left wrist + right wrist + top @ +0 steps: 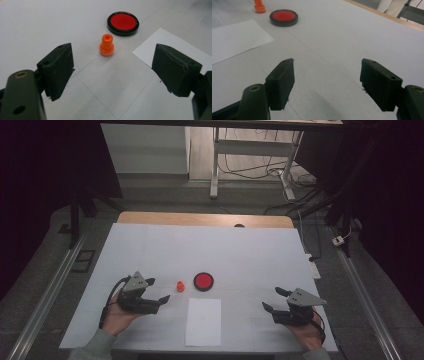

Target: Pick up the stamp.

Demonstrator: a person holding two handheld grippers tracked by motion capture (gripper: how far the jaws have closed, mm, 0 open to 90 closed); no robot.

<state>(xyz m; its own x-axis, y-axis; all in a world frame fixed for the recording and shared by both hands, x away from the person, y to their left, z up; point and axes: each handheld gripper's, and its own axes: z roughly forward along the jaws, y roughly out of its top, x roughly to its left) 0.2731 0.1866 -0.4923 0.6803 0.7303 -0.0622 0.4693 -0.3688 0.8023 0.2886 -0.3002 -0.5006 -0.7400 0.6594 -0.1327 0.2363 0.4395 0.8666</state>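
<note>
A small orange stamp (180, 285) (106, 45) (259, 6) stands upright on the white table cover. Just to its right lies a round black ink pad with a red centre (203, 281) (123, 23) (284, 17). A white sheet of paper (203, 321) (175, 50) (234, 40) lies in front of both. My left gripper (157, 290) (112, 72) is open, a short way left of the stamp, with its jaws pointing at it. At the table's front right my right gripper (275, 299) (327, 82) is open over bare cover, with nothing between its jaws.
The white cover (200, 250) spans the table; a wooden strip (205, 219) shows along the far edge. Beyond it stand a desk frame (250, 165) and floor cables (300, 180). A power strip (314, 267) lies off the right edge.
</note>
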